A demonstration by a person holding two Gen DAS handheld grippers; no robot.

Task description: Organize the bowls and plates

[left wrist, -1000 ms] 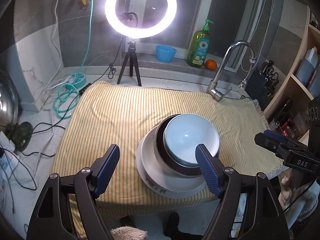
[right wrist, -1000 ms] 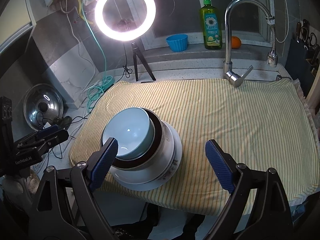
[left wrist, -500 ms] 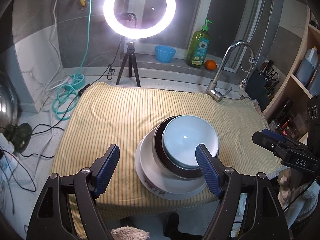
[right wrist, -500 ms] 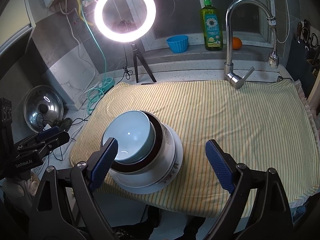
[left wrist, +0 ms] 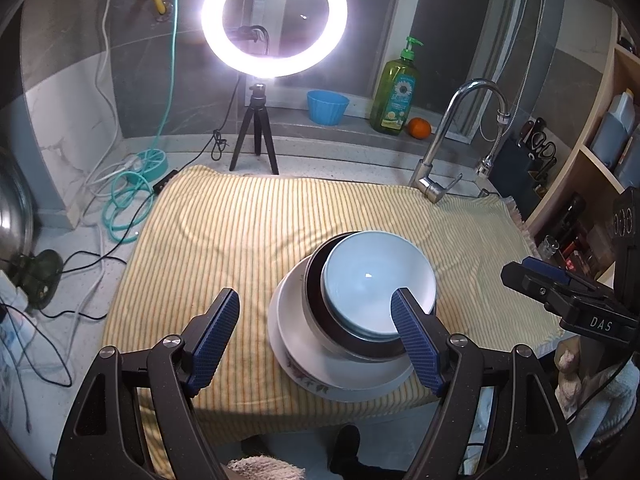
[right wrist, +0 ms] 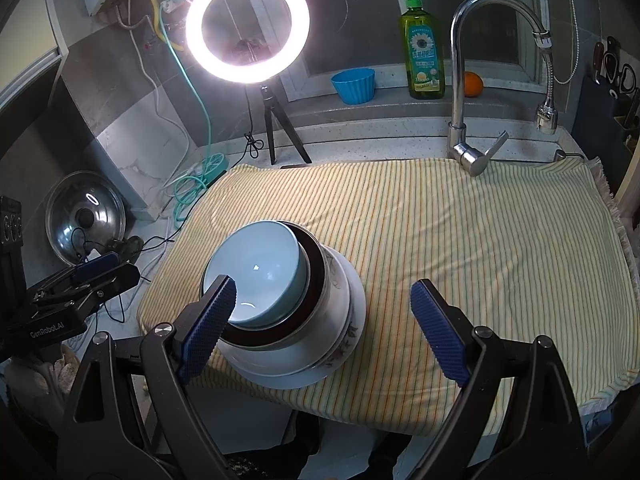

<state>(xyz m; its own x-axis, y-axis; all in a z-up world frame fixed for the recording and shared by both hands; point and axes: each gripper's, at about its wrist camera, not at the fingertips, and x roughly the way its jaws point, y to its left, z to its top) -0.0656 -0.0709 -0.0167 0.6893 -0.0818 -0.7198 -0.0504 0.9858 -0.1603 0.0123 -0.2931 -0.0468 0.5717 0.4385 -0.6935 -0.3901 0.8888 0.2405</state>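
A stack of dishes stands near the front edge of the striped yellow cloth (left wrist: 248, 232) (right wrist: 480, 248). A pale blue bowl (left wrist: 376, 280) (right wrist: 256, 272) lies on top, inside a dark brown bowl (left wrist: 316, 300) (right wrist: 312, 280), on a white bowl and floral-rimmed plates (left wrist: 320, 368) (right wrist: 344, 332). My left gripper (left wrist: 316, 336) is open and empty, above the front left of the stack. My right gripper (right wrist: 324, 328) is open and empty, above the front right of the stack. Each gripper shows at the edge of the other's view.
A ring light on a tripod (left wrist: 260, 128) (right wrist: 276, 124) stands behind the cloth. A tap (left wrist: 436, 168) (right wrist: 464, 120) rises at the back right. On the sill are a blue cup (left wrist: 326, 106), a soap bottle (left wrist: 394, 92) and an orange (left wrist: 419, 128). Cables and a pot lid (right wrist: 84, 220) lie left.
Both grippers have shifted slightly, so the stack sits a little differently in each view. Both stay open. The dishes have not moved.
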